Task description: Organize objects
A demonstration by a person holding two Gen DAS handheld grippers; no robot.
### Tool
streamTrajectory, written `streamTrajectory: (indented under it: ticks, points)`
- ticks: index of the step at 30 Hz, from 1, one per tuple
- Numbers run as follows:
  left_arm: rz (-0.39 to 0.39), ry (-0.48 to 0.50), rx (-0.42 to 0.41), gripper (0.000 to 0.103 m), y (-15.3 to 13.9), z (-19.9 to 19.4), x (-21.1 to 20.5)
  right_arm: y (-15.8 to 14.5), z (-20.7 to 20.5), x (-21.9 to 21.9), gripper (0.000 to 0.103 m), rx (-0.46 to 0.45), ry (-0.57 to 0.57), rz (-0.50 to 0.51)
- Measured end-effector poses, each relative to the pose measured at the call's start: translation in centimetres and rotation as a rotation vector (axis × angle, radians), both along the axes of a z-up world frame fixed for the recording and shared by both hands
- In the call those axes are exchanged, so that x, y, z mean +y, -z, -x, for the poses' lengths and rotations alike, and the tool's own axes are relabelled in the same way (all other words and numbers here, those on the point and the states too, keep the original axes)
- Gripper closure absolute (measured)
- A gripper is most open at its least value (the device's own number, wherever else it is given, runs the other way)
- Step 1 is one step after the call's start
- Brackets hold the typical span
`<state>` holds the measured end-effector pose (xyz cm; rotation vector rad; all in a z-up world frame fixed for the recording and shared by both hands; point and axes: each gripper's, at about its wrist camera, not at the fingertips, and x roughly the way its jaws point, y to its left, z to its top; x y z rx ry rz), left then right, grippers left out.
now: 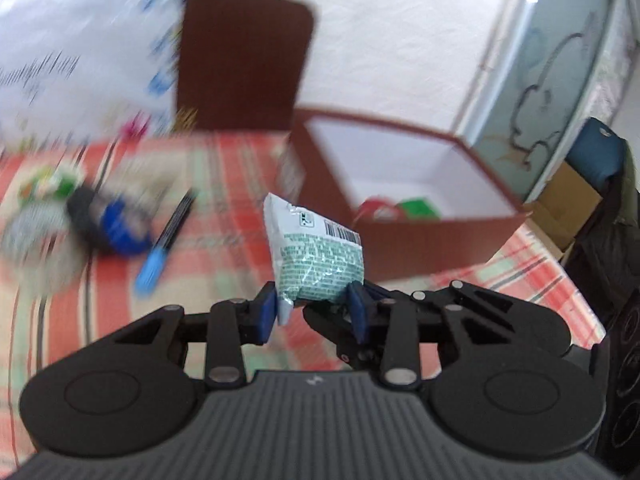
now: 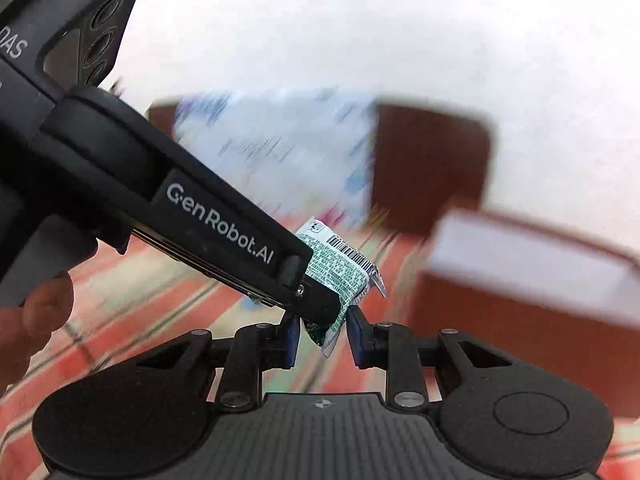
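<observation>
A white and green snack packet [image 1: 316,256] with a barcode stands upright in my left gripper [image 1: 312,308], whose blue pads are shut on its lower part. It hangs above the plaid cloth, just in front of the brown box [image 1: 440,240]. In the right wrist view the left gripper [image 2: 316,312] reaches in from the upper left with the packet [image 2: 340,268]. The packet's lower tail sits between the jaws of my right gripper [image 2: 323,336], which stand narrowly open with a small gap on each side. A black finger of the right gripper [image 1: 332,328] shows under the packet.
The open box has a white inside and holds a red item [image 1: 374,206] and a green item [image 1: 418,206]. Its brown lid [image 1: 240,60] leans at the back. A blue-capped pen [image 1: 168,240], a blue and black object [image 1: 108,224] and a blurred white bag [image 1: 80,60] lie left. A hand [image 2: 40,312] shows.
</observation>
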<state>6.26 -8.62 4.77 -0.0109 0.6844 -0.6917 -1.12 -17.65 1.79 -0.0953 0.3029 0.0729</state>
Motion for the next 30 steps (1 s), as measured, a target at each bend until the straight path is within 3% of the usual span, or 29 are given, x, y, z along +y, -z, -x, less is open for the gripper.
streamTrajectory:
  ticks: [4,9,10,12,14,20,24,30]
  points:
    - [-0.028,0.092,-0.088,0.063,-2.1,-0.7,-6.0,-1.4,0.0,-4.0,0.077,-0.069,0.119,0.001]
    - [-0.102,0.114,-0.132,0.058,-1.5,-2.9,-12.2,-1.1,-2.2,-8.8,0.075,-0.029,0.206,-0.059]
    - [-0.121,0.098,-0.131,0.058,-1.2,-3.5,-13.0,-0.8,-2.9,-9.4,0.069,-0.022,0.22,-0.073]
    - [-0.18,0.028,-0.13,0.042,-0.7,-4.7,-14.3,-0.3,-4.1,-10.1,0.054,-0.017,0.246,-0.078]
    - [-0.208,-0.024,-0.132,0.033,-0.8,-5.2,-14.6,-0.2,-4.4,-10.3,0.049,-0.019,0.262,-0.083]
    - [-0.262,-0.021,-0.197,0.026,-1.4,-3.1,-14.5,0.3,-1.4,-9.7,0.047,-0.074,0.275,-0.083]
    - [-0.296,-0.016,-0.243,0.026,-1.7,-0.3,-14.4,0.4,1.3,-9.0,0.046,-0.107,0.309,-0.083]
    - [-0.325,-0.011,-0.256,0.026,-1.2,2.5,-12.9,1.9,3.6,-8.3,0.046,0.009,0.306,-0.152]
